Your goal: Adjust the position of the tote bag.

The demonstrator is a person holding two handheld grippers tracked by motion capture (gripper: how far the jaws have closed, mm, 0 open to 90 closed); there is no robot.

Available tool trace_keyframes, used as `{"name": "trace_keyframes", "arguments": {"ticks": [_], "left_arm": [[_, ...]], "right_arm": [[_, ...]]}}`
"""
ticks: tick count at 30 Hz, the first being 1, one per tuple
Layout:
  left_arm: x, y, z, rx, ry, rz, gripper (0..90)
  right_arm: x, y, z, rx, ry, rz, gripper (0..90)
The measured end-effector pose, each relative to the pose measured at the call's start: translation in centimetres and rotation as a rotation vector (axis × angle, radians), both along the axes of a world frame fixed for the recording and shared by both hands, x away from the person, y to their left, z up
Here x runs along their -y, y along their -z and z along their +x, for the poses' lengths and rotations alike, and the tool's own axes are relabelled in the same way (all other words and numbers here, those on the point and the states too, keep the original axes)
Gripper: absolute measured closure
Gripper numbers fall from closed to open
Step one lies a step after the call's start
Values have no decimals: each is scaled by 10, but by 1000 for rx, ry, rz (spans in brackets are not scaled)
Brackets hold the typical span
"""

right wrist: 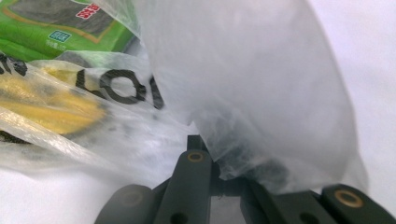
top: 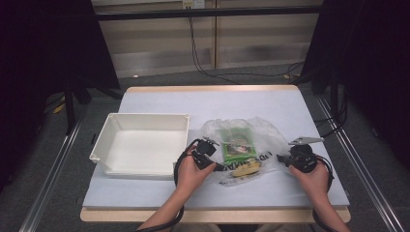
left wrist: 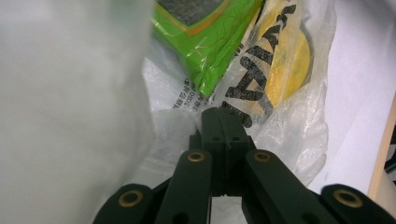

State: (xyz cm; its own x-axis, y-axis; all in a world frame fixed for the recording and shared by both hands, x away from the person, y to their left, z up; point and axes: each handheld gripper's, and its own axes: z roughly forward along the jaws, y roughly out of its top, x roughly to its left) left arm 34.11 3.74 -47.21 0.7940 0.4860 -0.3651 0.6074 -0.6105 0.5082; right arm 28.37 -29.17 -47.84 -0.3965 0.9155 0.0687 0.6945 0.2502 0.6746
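The plastic bag (top: 244,145) lies on the bench just right of the white tray (top: 140,145), holding a green packet (top: 237,142) and a yellow item (top: 246,168). Left gripper (top: 215,164) and right gripper (top: 285,158) each have jaws closed on thin film at opposite edges. The film is likely light, limp, slippery and tearable; grip bunched edges, not the contents.

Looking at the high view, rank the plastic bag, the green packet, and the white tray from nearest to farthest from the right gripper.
From the right gripper:
1. Plastic bag: its right edge is pinched in the gripper.
2. Green packet: inside the bag, further left.
3. White tray: farthest, on the table's left side beyond the left gripper.
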Motion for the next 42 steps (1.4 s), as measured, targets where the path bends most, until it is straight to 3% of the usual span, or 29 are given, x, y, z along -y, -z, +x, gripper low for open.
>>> {"name": "trace_keyframes", "arguments": {"ticks": [1, 4, 9, 14, 16, 18, 21, 24, 26, 29, 33, 42], "left_arm": [[2, 1, -2, -13, -38, -24, 900], [0, 0, 1, -11, -4, -2, 900], [1, 0, 1, -26, -12, -41, 900], [1, -1, 1, -29, -11, -48, 900], [1, 0, 1, -26, -9, -48, 900], [2, 0, 1, -29, 2, -51, 900], [4, 1, 1, -31, -4, -59, 900], [4, 2, 2, -22, 5, -41, 900], [4, 3, 1, -29, 0, -45, 900], [3, 3, 3, -26, 12, -36, 900], [2, 3, 2, -27, 2, -40, 900], [2, 1, 1, -24, 9, -20, 900]], "right_arm": [[1, 0, 0, 0, -9, -3, 900], [-2, -4, -1, 8, -29, 46, 900], [-14, -13, -1, 34, -69, 79, 875], [-30, -22, 0, 49, -111, 108, 741], [-39, -25, 2, 72, -144, 90, 622], [-46, -26, 4, 84, -166, 81, 583], [-57, -26, 9, 102, -182, 48, 420], [-62, -19, 16, 91, -175, 1, 398], [-62, -12, 18, 53, -164, -1, 436], [-59, -4, 18, -17, -200, 31, 690], [-53, -2, 14, -55, -204, 47, 889], [-31, -2, -5, -116, -155, 125, 900]]}}
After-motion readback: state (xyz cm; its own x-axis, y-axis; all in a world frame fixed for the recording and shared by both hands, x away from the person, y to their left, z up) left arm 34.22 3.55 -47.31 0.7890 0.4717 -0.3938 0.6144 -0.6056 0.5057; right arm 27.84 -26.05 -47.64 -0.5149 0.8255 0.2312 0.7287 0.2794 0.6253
